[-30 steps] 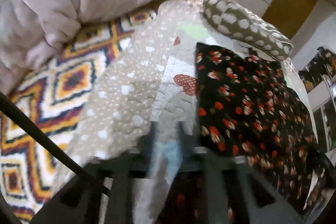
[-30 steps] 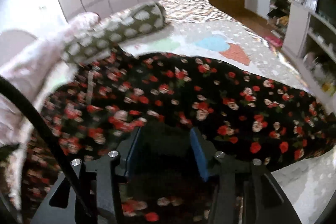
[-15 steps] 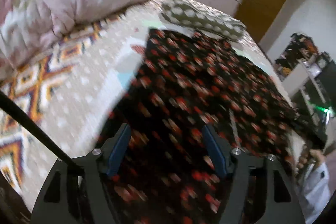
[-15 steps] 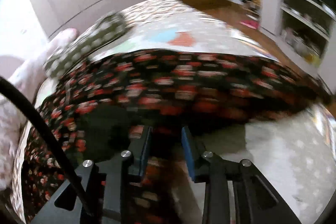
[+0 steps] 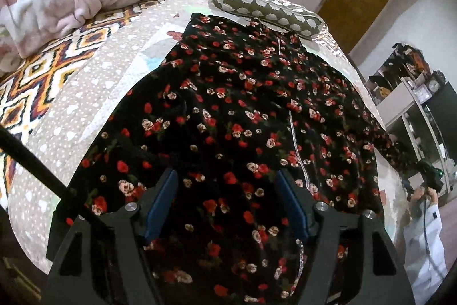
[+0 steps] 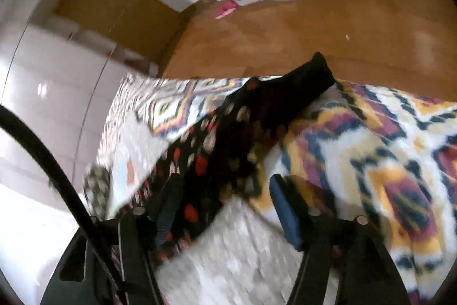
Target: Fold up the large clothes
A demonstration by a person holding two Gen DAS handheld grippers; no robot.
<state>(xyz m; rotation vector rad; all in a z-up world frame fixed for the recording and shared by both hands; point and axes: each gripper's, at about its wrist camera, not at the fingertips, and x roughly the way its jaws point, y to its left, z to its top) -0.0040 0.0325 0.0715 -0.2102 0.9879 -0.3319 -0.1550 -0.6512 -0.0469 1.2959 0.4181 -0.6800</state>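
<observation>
Up front in your left wrist view, your left gripper (image 5: pixel 227 190) hovers with fingers spread wide over the floral dress (image 5: pixel 242 110), which lies flat on the quilt (image 5: pixel 74 105) below the spotted pillow (image 5: pixel 265 9). Through your right wrist view, blurred, your right gripper (image 6: pixel 225 199) also stands parted, with the dress's (image 6: pixel 237 130) edge running past its left finger.
</observation>
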